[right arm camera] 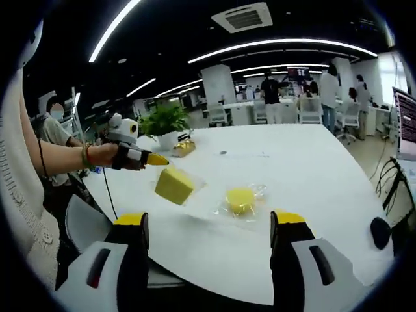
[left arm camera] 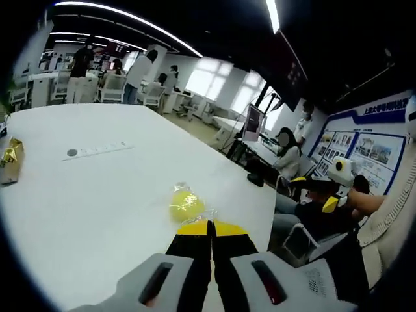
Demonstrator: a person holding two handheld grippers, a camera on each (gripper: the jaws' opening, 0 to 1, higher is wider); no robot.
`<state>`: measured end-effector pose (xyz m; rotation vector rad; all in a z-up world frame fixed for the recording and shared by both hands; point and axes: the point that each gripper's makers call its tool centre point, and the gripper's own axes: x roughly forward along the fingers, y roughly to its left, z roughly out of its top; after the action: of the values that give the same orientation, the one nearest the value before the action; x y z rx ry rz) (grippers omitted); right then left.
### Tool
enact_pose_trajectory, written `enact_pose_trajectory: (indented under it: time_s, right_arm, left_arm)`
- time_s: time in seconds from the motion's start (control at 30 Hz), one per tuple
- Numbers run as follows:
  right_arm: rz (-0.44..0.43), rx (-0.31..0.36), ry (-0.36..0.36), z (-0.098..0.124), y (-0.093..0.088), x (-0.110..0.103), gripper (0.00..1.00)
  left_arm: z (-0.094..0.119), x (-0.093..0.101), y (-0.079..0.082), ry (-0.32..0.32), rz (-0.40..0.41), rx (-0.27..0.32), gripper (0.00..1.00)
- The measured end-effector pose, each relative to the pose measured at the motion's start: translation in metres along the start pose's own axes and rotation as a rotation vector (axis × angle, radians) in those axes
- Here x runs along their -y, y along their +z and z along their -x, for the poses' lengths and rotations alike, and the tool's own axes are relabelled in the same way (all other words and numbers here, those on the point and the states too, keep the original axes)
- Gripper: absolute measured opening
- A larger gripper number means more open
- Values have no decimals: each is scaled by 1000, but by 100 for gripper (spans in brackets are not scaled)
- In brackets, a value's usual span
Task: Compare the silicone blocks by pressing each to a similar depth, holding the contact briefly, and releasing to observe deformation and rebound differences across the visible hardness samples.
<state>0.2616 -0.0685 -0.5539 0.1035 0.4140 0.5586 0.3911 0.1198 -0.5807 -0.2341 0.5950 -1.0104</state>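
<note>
My left hand-held gripper [left arm camera: 210, 229] is squeezed closed near the round yellow block [left arm camera: 186, 204]; my right hand-held gripper [right arm camera: 209, 224] gapes wide, holding nothing.

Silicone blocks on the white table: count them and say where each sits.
2. A wedge-shaped yellow block lies nearer the left gripper; a round yellow block in clear wrap lies beside it, toward the right gripper. Others may lie outside the views.

A long white bench [right arm camera: 312, 169] fills an open office. Bright light strips [left arm camera: 130, 16] and an air vent [right arm camera: 246, 17] cross the dark ceiling. Windows [left arm camera: 207, 77] glow far off, past a white pillar [right arm camera: 218, 84]. A potted plant [right arm camera: 166, 123] stands on the bench; posters [left arm camera: 364, 146] cover one wall.
</note>
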Motion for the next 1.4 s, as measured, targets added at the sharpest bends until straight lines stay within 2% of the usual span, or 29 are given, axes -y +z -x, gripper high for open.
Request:
enact_pose_trajectory:
  time_s: [0.33, 0.37, 0.63, 0.93, 1.13, 1.4]
  right_arm:
    - [-21, -46, -79, 16, -11, 6, 68]
    - [-23, -55, -87, 17, -12, 8, 69]
    - [-19, -82, -100, 13, -14, 7, 68]
    - [-6, -108, -101, 5, -14, 6, 68]
    - [7, -133, -98, 3, -11, 9, 68]
    - [-8, -166, -76, -5, -16, 10, 68]
  left_arm:
    - [-19, -22, -5, -29, 70, 15, 0]
    - [-19, -22, -2, -36, 83, 38, 0]
    - [-12, -46, 7, 9, 101, 70, 0]
    - [-3, -88, 8, 85, 126, 91, 0]
    - [-7, -122, 2, 135, 165, 88, 0]
    - [-20, -160, -21, 153, 199, 31, 0]
